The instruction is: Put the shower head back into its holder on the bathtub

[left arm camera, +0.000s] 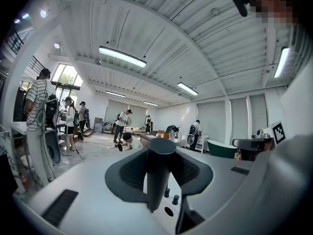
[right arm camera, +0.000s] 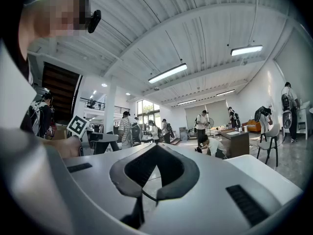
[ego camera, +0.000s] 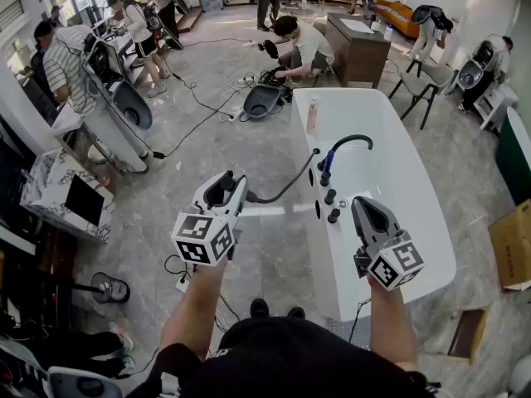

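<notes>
Right now I'm in the carry-back step: the white bathtub (ego camera: pixel 430 214) lies ahead on my right. Its dark hose (ego camera: pixel 286 185) runs from the deck to the shower head (left arm camera: pixel 157 175), which my left gripper (ego camera: pixel 226 187) has clamped by the handle, out over the floor beside the tub. My right gripper (ego camera: pixel 365 206) is clenched on nothing above the near rim. Next, I judge, the left hand must swing right toward the faucet (ego camera: pixel 340 146) and lower the handle into its holder, probably the dark opening (ego camera: pixel 318 209) beside the knobs (ego camera: pixel 332 206), though I can't be sure.
</notes>
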The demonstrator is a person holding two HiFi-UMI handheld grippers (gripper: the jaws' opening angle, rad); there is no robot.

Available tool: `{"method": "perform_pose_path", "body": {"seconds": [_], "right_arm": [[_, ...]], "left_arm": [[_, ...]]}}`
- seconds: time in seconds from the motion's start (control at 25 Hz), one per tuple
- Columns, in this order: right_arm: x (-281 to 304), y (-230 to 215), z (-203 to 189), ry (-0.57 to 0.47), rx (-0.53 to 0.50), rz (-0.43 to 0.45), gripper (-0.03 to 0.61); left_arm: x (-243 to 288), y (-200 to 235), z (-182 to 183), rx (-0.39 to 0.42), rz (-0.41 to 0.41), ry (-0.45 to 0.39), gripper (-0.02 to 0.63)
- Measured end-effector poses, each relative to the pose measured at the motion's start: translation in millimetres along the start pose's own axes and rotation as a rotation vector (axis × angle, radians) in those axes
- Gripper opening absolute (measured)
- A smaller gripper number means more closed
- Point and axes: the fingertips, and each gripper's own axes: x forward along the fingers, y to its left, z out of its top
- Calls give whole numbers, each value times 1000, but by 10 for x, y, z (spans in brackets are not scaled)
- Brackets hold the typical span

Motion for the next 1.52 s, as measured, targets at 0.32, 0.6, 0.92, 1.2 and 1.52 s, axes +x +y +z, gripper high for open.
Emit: {"method": "perform_pose_path", "body": {"seconds": [0.32, 0.6, 0.92, 1.2, 1.52], "right_arm": [[21, 60, -48, 16, 8, -5, 11], [91, 158, -107, 35, 24, -23, 11], [298, 332, -133, 26, 49, 7, 12], [520, 544, -194, 6, 39, 21, 12], [701, 628, -296, 42, 73, -6, 14]], "left_arm": [[13, 43, -8, -4, -8, 4, 140], [26, 95, -64, -8, -19, 9, 140], [0, 334, -30, -2, -25, 0, 140], [9, 598, -10, 8, -46, -15, 140], [113, 801, -41, -5, -69, -8, 140]]}}
